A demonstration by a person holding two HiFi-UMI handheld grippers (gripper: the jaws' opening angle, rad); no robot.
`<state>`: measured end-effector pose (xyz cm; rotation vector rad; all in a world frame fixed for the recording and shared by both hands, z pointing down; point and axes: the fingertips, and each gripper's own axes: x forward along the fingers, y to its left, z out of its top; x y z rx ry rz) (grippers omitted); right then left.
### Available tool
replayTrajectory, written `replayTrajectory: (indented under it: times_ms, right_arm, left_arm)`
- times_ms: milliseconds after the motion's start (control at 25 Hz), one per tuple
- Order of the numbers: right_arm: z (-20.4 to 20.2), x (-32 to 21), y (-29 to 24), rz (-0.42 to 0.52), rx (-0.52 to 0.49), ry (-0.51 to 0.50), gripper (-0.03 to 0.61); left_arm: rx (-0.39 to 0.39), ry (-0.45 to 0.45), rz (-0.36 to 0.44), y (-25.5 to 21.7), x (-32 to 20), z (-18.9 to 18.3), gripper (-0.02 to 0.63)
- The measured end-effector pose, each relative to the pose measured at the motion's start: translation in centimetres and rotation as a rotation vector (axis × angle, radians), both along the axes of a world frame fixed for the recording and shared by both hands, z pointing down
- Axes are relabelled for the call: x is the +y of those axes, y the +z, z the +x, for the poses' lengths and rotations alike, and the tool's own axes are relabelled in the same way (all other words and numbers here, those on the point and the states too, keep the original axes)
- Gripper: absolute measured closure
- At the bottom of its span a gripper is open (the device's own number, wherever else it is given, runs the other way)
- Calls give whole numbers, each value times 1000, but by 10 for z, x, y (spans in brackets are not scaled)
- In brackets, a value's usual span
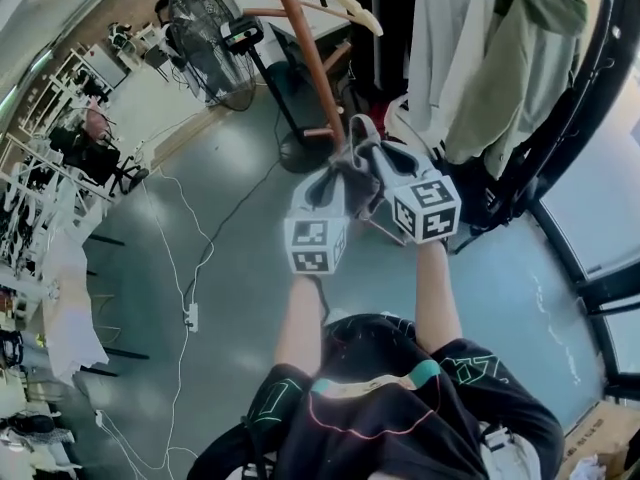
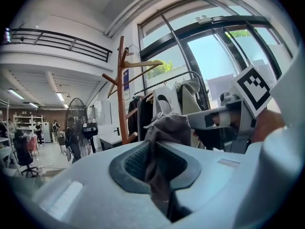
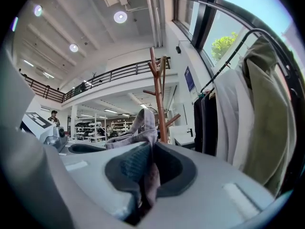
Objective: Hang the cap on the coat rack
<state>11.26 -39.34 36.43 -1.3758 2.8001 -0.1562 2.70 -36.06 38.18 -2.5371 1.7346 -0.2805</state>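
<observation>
A grey-brown cap (image 1: pixel 352 173) hangs stretched between my two grippers, held up in front of the wooden coat rack (image 1: pixel 312 58). My left gripper (image 1: pixel 335 180) is shut on one edge of the cap (image 2: pixel 164 137), the cloth pinched between its pads. My right gripper (image 1: pixel 372 160) is shut on the other edge of the cap (image 3: pixel 143 132). The rack's pole and pegs (image 2: pixel 123 87) rise just beyond the cap in the left gripper view, and the rack (image 3: pixel 159 97) stands straight ahead in the right gripper view. Both grippers are below the rack's upper pegs.
A clothes rail with hanging jackets (image 1: pixel 500 58) stands close on the right, by a dark-framed window. A floor fan (image 1: pixel 205 38) is left of the rack. Cables and a power strip (image 1: pixel 190 316) lie on the grey floor. Tables fill the far left.
</observation>
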Motion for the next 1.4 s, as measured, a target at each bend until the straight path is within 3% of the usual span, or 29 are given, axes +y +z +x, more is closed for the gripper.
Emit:
replayTrajectory:
  times_ms: [440,800,1400]
  right_arm:
    - [4,-31,17,-43,-33,-3,543]
    - [-22,-75,41,-87,44,-12,543]
    - [-63,-145,116,-268,75,-15,543]
  left_arm:
    - [-18,-4,-24,6,-37,-10,571]
    - [68,-18,-61,33,-82,-37,571]
    - [76,-28,-244,109,-153,-72,571]
